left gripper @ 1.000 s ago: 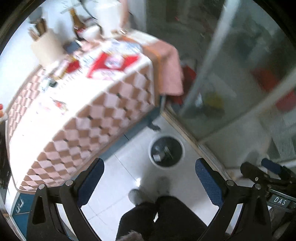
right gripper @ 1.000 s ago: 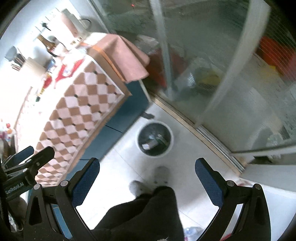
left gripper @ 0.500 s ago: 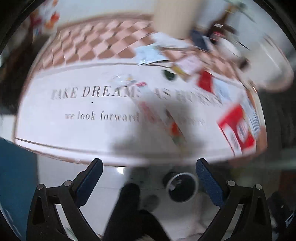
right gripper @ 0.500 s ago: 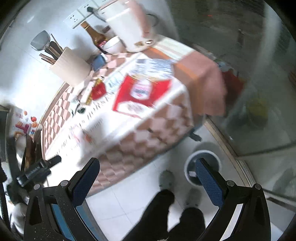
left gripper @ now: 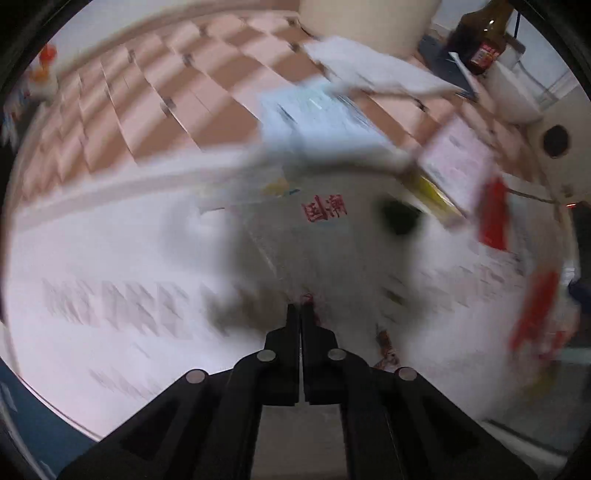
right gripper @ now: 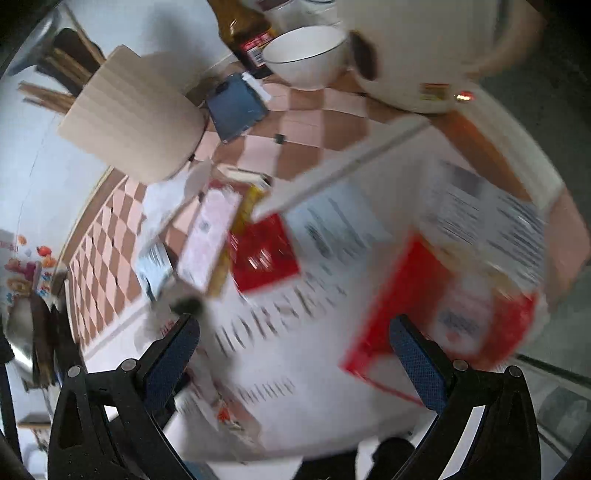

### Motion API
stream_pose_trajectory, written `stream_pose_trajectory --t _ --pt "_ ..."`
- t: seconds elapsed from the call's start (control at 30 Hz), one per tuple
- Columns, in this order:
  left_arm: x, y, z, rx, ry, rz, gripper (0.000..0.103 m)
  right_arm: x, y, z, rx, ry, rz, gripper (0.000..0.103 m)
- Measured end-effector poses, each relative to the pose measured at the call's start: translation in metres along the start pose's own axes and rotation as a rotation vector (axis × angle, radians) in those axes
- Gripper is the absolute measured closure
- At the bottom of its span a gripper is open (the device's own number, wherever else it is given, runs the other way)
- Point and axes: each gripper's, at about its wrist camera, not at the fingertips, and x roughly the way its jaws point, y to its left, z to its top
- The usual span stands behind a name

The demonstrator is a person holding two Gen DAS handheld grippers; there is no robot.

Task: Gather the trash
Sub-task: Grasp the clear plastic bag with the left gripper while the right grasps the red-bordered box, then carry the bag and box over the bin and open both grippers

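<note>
My left gripper (left gripper: 300, 308) is shut over the table, its tips pinching the near edge of a clear plastic wrapper (left gripper: 295, 236) with a red stamp, though motion blur makes the hold hard to confirm. My right gripper (right gripper: 295, 332) is open and empty above the white tablecloth (right gripper: 317, 369). Loose trash lies ahead of it: a small red packet (right gripper: 264, 256), a large red and white bag (right gripper: 454, 310), a pink carton (right gripper: 208, 236) and a printed paper sheet (right gripper: 340, 225). A small black cap (left gripper: 400, 218) lies right of the wrapper.
At the back of the table stand a beige utensil holder (right gripper: 136, 118), a brown sauce bottle (right gripper: 247, 33), a white bowl (right gripper: 306, 55), a white kettle (right gripper: 424, 51) and a blue card (right gripper: 236, 107). The table edge is near me, with floor below.
Both grippers swung up from the floor bin to the tabletop and moved in close. My left gripper went from open to shut at the clear wrapper. My right gripper stayed open.
</note>
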Motion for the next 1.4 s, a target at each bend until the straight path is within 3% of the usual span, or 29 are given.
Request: stream_pose_trajectory --t 0.13,0.3,0.47,0.57,0.6,0.63,0.67,0.73,0.83,0.97,1.1,1.23,1.4 --pt "0.003 0.031 0.024 0.015 -0.037 0.082 0.103 0.031 0.032 0.032 0.058 0.035 0.073 0.002" --pt "0.008 0.057 0.039 -0.015 -0.037 0.1 0.103 0.078 0.074 0.05 0.12 0.137 0.159 0.015" --pt "0.011 0.063 0.042 -0.027 -0.051 0.106 0.103 0.107 0.093 0.053 0.105 0.152 -0.015 0.013" --pt "0.01 0.059 0.045 -0.025 -0.064 0.115 0.103 0.117 0.119 0.052 -0.03 0.116 -0.146 0.015" --pt "0.008 0.057 0.045 -0.02 -0.071 0.12 0.103 0.12 0.128 0.05 -0.076 0.104 -0.195 0.018" --pt "0.003 0.057 0.045 -0.013 -0.082 0.125 0.103 0.122 0.137 0.046 -0.126 0.077 -0.25 0.034" --pt "-0.005 0.062 0.05 -0.011 -0.09 0.124 0.103 0.121 0.141 0.044 -0.154 0.053 -0.245 0.037" --pt "-0.017 0.063 0.051 -0.005 -0.118 0.127 0.103 0.119 0.144 0.04 -0.169 0.049 -0.211 0.038" --pt "-0.048 0.065 0.05 -0.006 -0.185 0.125 0.103 0.097 0.135 0.037 -0.124 -0.001 -0.082 0.039" --pt "-0.092 0.061 0.047 0.0 -0.268 0.115 0.103 0.051 0.121 0.034 -0.074 -0.069 0.151 0.039" --pt "-0.137 0.049 0.037 0.024 -0.339 0.089 0.103 0.016 0.097 0.031 -0.003 -0.073 0.376 0.04" --pt "-0.174 0.03 0.017 0.062 -0.4 0.049 0.103 -0.022 0.069 0.013 0.016 -0.136 0.427 0.04" --pt "-0.197 -0.005 -0.012 0.137 -0.414 -0.017 0.103 -0.068 0.02 -0.019 0.026 -0.197 0.415 0.04"
